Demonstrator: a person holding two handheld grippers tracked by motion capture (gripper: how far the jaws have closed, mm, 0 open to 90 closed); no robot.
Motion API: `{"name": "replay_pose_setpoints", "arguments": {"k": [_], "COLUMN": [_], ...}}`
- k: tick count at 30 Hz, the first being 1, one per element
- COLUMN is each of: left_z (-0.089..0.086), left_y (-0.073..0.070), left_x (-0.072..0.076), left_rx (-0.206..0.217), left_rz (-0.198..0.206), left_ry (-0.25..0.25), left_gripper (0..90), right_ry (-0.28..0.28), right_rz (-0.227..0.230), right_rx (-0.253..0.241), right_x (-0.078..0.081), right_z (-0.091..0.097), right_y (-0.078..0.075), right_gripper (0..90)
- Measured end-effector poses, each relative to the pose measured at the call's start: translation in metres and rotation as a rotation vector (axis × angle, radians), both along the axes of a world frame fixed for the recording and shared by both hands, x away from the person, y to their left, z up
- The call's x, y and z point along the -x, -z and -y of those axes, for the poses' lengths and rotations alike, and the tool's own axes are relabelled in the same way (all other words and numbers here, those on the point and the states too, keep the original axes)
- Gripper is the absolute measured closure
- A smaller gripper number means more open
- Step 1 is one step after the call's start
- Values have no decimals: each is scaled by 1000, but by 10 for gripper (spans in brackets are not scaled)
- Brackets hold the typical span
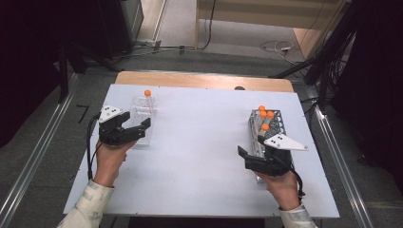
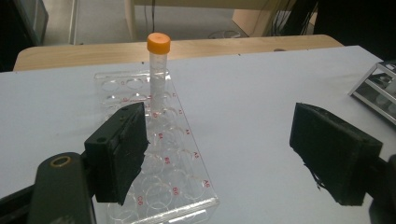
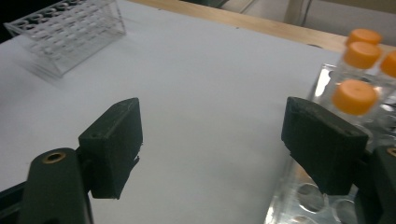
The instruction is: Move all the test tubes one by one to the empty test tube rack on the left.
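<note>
- Now I am holding my left gripper (image 1: 136,127) with its jaws standing wide and nothing between them, hovering just at six o'clock of the clear rack (image 1: 143,118).
- One orange-capped tube (image 2: 158,65) is standing upright at that rack's twelve o'clock end.
- My right gripper (image 1: 252,148), likewise gaping and empty, is hanging beside the metal rack (image 1: 277,124), with four capped tubes (image 1: 264,118) at its twelve o'clock.

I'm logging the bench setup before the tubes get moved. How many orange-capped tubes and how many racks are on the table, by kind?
Orange-capped tubes in the metal rack: 4
Orange-capped tubes in the clear rack: 1
Racks: 2, one clear plastic, one metal wire
Total: 7 things, 5 tubes and 2 racks
</note>
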State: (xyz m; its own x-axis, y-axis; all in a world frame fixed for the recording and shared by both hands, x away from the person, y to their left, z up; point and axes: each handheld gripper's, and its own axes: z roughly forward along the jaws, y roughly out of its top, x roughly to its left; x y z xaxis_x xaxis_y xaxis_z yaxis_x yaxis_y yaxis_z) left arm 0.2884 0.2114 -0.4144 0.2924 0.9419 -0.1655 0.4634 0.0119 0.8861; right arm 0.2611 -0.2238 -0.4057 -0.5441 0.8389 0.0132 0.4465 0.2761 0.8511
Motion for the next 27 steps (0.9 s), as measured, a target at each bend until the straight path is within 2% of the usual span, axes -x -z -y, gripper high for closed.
{"name": "replay_pose_setpoints", "arguments": {"k": [8,13,17,19,20,27], "left_z": [6,9,10,11,11,13], "left_y": [2,3,2,3,3,3], "left_x": [0,-1,0,-1,-1,0], "left_rx": [-10,-9,-6,-12,-12,-15], "left_rz": [-7,-8,-3,-4,-6,-4], "left_ry": [20,22,23,25,28,32], "left_gripper": [193,193,193,193,194,194], "right_ry": [88,139,184,202,208,201], "right_rz": [16,15,2,-6,-3,-52], "right_rx": [13,31,49,19,19,46], "right_x": [-6,-19,-37,-44,-46,-59], "right_z": [21,29,34,36,37,34], "right_y": [0,6,15,16,16,24], "right_gripper": [196,209,298,362,384,495]}}
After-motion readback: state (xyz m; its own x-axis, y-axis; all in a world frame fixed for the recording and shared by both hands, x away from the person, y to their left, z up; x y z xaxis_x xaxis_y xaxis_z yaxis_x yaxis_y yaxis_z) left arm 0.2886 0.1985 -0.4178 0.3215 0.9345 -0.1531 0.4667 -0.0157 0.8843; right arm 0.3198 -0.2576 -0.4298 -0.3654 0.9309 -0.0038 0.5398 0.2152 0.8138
